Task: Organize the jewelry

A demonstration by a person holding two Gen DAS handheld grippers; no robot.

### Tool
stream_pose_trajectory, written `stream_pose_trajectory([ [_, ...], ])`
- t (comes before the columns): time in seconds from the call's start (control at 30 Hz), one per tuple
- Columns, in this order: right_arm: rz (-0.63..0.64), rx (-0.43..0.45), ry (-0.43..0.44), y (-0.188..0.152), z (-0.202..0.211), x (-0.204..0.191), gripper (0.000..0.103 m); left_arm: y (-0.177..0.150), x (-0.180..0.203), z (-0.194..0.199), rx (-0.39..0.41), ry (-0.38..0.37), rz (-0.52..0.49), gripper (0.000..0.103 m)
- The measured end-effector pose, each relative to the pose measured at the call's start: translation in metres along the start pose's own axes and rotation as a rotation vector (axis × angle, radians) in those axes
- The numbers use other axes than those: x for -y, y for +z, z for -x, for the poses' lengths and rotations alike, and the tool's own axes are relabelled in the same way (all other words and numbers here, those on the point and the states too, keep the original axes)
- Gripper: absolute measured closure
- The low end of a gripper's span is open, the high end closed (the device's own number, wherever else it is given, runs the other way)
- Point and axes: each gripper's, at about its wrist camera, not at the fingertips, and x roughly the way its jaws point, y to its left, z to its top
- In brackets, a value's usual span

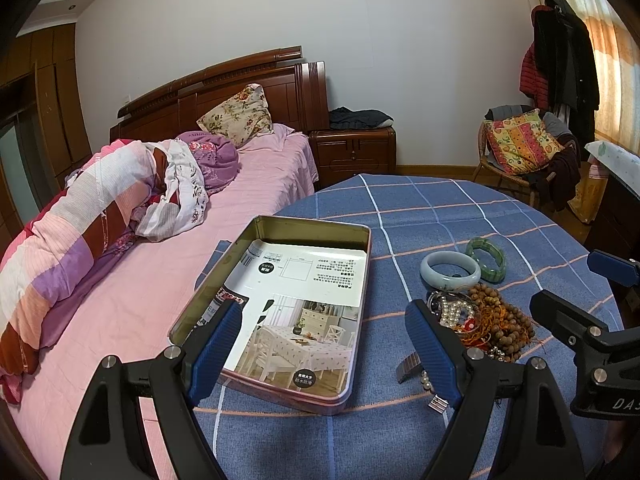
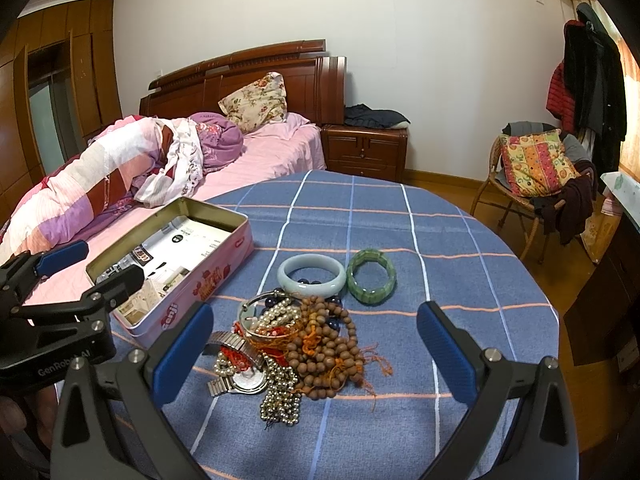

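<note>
An open pink tin box lined with a printed sheet sits on the blue checked table; it also shows in the right wrist view. Right of it lie a pale jade bangle, a green segmented bracelet and a tangled pile of wooden beads, pearls, a metal watch and silver bead chains. My left gripper is open over the tin's near end. My right gripper is open above the pile.
The round table stands beside a bed with pink sheets and a rolled quilt. A wooden nightstand and a wicker chair with a cushion stand behind. The right gripper also shows at the right edge of the left wrist view.
</note>
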Motion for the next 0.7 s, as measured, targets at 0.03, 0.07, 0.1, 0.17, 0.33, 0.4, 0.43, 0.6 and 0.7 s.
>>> stream_pose_trajectory([
  [0.03, 0.0, 0.0, 0.001, -0.001, 0.0, 0.0, 0.0, 0.0, 0.0, 0.0, 0.001, 0.0, 0.0, 0.019],
  [0.07, 0.001, 0.0, 0.003, -0.001, 0.0, -0.001, 0.0, 0.0, 0.0, 0.001, 0.002, 0.0, -0.001, 0.019],
  [0.1, 0.002, 0.0, 0.006, -0.002, 0.0, -0.001, 0.0, 0.0, 0.0, 0.0, 0.001, 0.001, -0.003, 0.019],
  [0.17, 0.003, -0.003, 0.008, -0.003, -0.002, -0.002, 0.0, 0.001, 0.0, 0.0, -0.002, -0.001, -0.002, 0.019],
  [0.33, 0.001, -0.006, 0.011, -0.003, -0.002, -0.001, 0.0, 0.001, -0.001, 0.0, -0.003, -0.003, -0.003, 0.019],
  [0.4, 0.0, -0.006, 0.011, -0.003, -0.002, -0.001, 0.0, 0.001, 0.0, -0.001, -0.004, -0.002, -0.005, 0.019],
  [0.43, -0.001, -0.007, 0.012, -0.003, -0.002, 0.0, 0.0, 0.002, 0.0, -0.001, -0.006, -0.002, -0.005, 0.019],
  [0.6, -0.01, -0.024, 0.015, -0.006, -0.007, 0.003, 0.0, 0.001, -0.001, -0.007, -0.024, -0.006, 0.0, 0.019],
  [0.7, -0.018, -0.051, 0.019, -0.01, -0.014, 0.009, 0.013, -0.002, -0.005, -0.011, -0.03, -0.001, 0.005, 0.019],
])
